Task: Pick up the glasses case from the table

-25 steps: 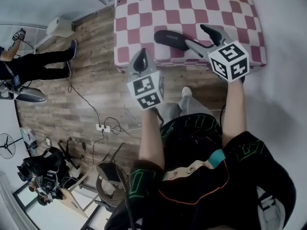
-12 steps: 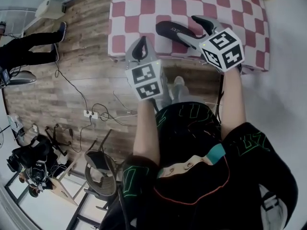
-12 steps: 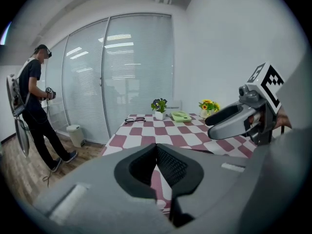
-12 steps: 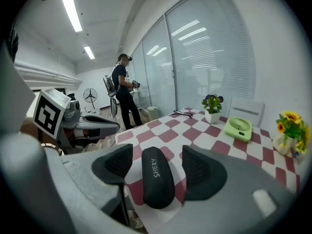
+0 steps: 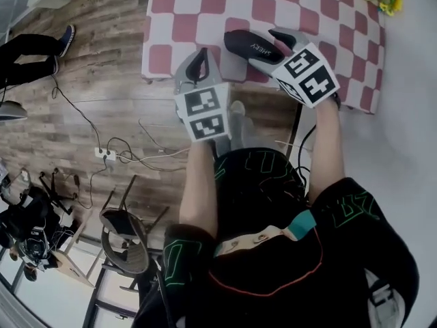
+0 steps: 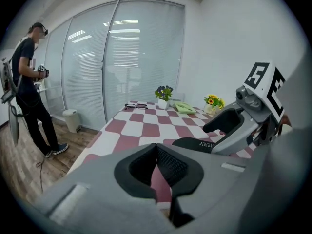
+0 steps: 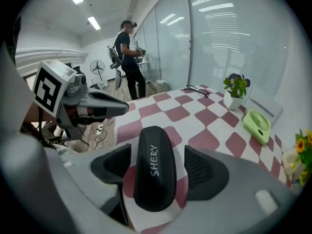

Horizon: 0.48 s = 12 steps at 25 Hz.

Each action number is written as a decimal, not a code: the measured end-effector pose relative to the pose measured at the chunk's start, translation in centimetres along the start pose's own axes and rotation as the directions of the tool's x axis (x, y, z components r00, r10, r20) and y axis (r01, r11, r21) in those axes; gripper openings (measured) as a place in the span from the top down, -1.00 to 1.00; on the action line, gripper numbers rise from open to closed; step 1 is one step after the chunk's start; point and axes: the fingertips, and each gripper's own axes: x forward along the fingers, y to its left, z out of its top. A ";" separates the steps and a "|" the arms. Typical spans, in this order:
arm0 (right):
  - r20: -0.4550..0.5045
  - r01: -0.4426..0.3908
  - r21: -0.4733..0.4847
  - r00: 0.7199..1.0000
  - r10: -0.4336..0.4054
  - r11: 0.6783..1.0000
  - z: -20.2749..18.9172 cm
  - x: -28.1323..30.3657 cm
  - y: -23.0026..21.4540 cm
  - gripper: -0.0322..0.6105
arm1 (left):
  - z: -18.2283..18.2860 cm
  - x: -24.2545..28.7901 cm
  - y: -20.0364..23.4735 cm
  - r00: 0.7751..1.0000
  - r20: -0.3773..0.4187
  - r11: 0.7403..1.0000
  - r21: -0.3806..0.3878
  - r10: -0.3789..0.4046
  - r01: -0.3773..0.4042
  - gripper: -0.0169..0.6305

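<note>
One table [image 7: 175, 113], one case [image 7: 152, 174], one fan [image 7: 257, 123], one pair of glasses [image 7: 197, 89]. Two plants: purple plant [image 7: 237, 87], yellow plant [image 7: 303, 149]. One bystander [image 7: 127, 57].

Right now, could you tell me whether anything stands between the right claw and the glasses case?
Nothing visible does. The right claw is opening and straddles the case on the table, with its pads on either side and neither pressing on it.

Right gripper [image 7: 157, 174] dropped over glasses case [image 5: 254, 45]; jaws were opening, case between them, pads clear. Left gripper [image 5: 198, 63] sank toward table [image 5: 205, 5] edge.
</note>
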 end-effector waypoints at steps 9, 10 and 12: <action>-0.199 -0.017 -0.065 0.980 0.004 0.998 -1.5 3.9 0.9 -0.22 | -0.9 2.1 1.0 0.999 -0.034 0.999 -0.029 -0.019 0.018 0.92; -0.211 -0.010 -0.068 0.977 -0.005 0.998 -1.6 4.3 0.9 -0.22 | -1.0 2.4 1.0 0.999 -0.037 0.999 -0.030 -0.022 0.021 0.92; -0.248 0.009 -0.094 0.968 -0.033 0.995 -2.1 5.0 0.6 -0.22 | -1.4 2.8 0.8 0.999 -0.045 0.999 -0.035 -0.028 0.027 0.92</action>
